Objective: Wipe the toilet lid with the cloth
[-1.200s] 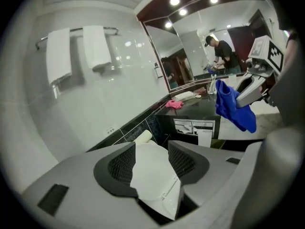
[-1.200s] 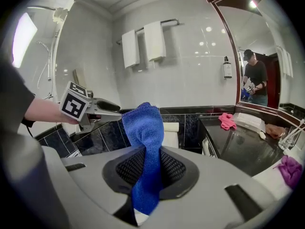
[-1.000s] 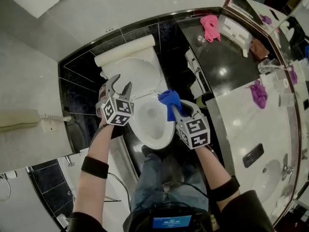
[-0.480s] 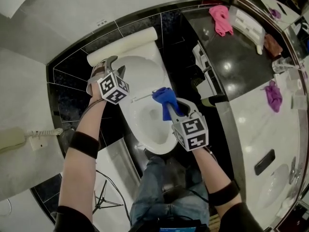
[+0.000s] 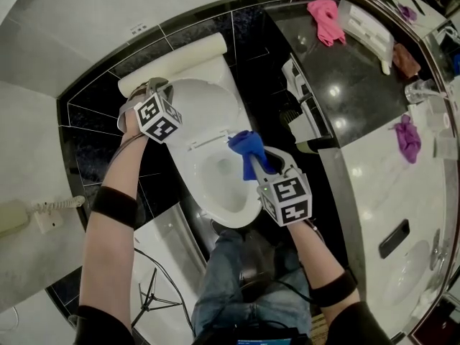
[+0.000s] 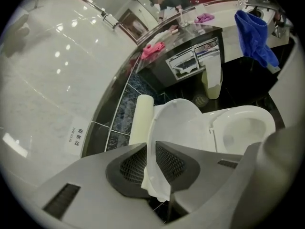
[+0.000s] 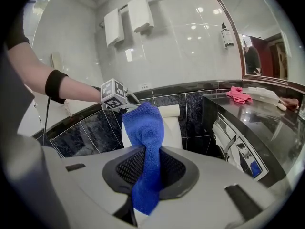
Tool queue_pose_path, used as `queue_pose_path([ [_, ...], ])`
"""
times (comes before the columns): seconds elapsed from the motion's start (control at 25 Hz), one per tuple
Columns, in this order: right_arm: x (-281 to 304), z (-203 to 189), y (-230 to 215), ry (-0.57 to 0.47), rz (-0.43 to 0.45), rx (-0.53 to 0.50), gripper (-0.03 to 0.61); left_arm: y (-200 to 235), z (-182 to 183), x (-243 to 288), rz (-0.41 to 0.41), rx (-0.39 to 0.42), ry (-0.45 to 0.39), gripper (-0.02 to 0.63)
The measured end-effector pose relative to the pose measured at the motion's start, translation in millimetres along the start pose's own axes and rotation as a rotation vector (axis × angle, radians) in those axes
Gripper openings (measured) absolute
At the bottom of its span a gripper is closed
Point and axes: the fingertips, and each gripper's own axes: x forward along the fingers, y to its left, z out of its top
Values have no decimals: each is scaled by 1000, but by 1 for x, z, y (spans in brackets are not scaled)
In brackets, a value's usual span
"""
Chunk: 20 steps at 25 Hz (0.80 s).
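The white toilet lid stands raised against the tank, above the open bowl. My left gripper is at the lid's left rim. In the left gripper view its jaws have just been closing, and the lid's edge is pinched between the pads of the left gripper. My right gripper hovers over the bowl's right side, shut on a blue cloth. The cloth sticks up from the right gripper and hangs down behind the pads.
A black counter runs along the right with a pink cloth and a purple cloth. A white rack stands between toilet and counter. A wall phone is at the left. The person's legs are in front of the bowl.
The left gripper has moved up and left from beside the bowl to the lid's rim, and its wide-open jaws have closed on that rim. The right gripper with the cloth has shifted only slightly.
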Motion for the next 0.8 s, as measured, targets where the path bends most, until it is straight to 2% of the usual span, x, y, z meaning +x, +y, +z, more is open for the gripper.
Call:
queue_pose_path([
  [0.4, -17, -13, -7, 11, 0, 16, 98, -11, 4, -17, 24, -12, 20, 51],
  [0.6, -38, -18, -11, 18, 11, 18, 98, -32, 10, -41, 42, -16, 34, 48],
  [0.8, -56, -18, -15, 18, 44, -4, 98, -60, 16, -69, 72, -54, 58, 44],
])
